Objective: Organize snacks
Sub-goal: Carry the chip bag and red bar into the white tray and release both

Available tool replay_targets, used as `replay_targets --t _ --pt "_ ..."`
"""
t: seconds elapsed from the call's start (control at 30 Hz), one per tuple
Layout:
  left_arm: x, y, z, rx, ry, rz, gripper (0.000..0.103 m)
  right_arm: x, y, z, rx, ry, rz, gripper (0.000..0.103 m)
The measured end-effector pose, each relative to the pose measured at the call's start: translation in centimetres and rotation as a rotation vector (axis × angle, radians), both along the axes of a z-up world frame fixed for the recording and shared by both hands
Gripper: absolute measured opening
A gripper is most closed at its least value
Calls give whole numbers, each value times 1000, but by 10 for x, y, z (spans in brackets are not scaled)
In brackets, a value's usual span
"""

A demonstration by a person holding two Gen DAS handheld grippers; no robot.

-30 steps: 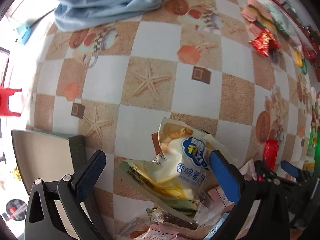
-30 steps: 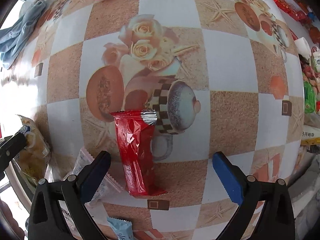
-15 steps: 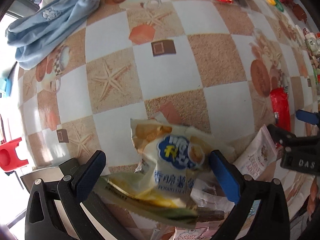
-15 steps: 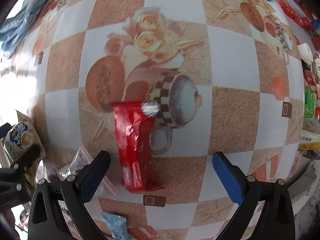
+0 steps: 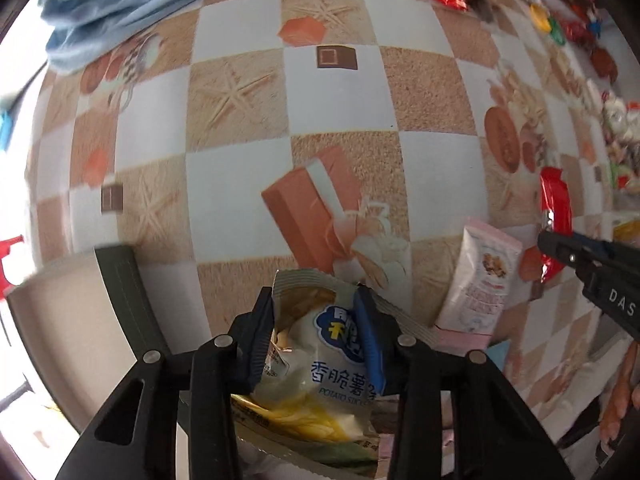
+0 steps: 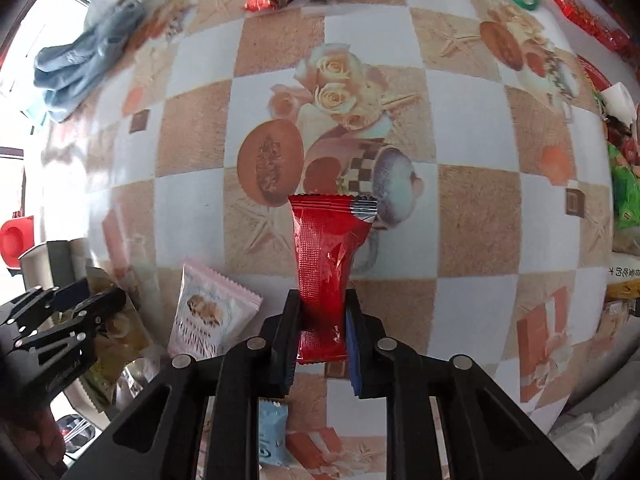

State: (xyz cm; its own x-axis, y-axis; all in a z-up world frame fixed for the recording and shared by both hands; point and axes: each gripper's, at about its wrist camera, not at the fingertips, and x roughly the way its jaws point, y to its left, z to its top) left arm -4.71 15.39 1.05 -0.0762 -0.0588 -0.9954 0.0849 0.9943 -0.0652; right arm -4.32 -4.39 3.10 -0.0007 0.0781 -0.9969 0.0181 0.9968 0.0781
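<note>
Our left gripper (image 5: 316, 336) just clamped the potato-stick bag (image 5: 320, 364), our right gripper (image 6: 320, 332) the red packet (image 6: 326, 264); both snacks now await sorting.

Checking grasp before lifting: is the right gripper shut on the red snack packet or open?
Shut: its jaws have just been closing, and the right gripper's fingers press both sides of the red snack packet.

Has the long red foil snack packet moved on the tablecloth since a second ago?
No. The long red foil snack packet lies with its top against the printed teapot as before; only the right gripper closed on it.
</note>
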Motion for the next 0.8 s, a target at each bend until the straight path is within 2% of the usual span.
replay_targets --t 0.27,0.4,0.47,0.63,0.7,0.73,0.8 --pt "-50 26 28 -76 -51 45 34 -43 -8 27 51 -18 -21 21" --pt "-70 24 48 -81 -92 31 33 -60 0 37 66 -17 -3 21" --pt "-68 18 56 -84 -92 18 33 -63 -2 39 67 -20 6 21" --pt "-40 22 33 -86 -65 2 34 -77 2 45 65 -16 23 21" --pt "-49 21 33 -89 -39 4 38 -81 3 48 66 -19 28 21" --pt "-52 21 31 -90 -32 8 46 -82 7 47 68 -20 28 21" --pt "-61 25 35 -108 -26 7 79 -87 7 51 74 -24 31 21"
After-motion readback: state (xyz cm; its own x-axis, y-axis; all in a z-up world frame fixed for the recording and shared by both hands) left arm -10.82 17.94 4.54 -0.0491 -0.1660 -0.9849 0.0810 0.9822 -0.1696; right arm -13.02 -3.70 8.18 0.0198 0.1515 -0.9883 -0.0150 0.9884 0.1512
